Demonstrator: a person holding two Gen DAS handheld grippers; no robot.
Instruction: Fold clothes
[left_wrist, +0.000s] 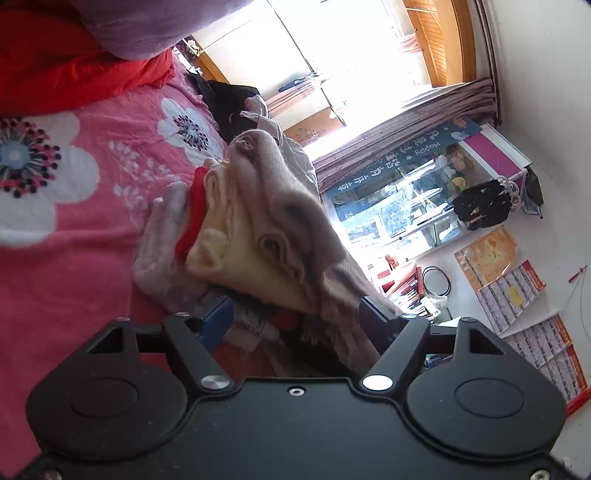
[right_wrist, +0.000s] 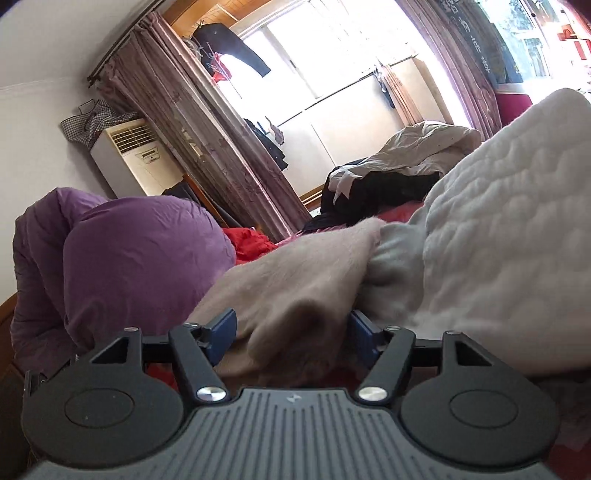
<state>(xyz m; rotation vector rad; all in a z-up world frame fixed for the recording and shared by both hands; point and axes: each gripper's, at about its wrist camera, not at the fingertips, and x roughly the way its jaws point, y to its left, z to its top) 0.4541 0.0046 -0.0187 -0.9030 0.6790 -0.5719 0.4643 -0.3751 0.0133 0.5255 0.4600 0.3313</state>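
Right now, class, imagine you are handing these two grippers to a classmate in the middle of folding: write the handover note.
Left gripper: jaws wide, the bunched beige garment between them, not visibly pinched.
Right gripper: jaws wide, a fold of beige cloth between the pads, not visibly clamped.
Things: the beige garment is crumpled on the pink floral bedspread with a red piece in the heap; a white quilted cover lies beside it; a dark and white heap of clothes farther back.
Done: nothing looks neatly folded.
Left: spread the beige garment flat, fold it, then the other heap.
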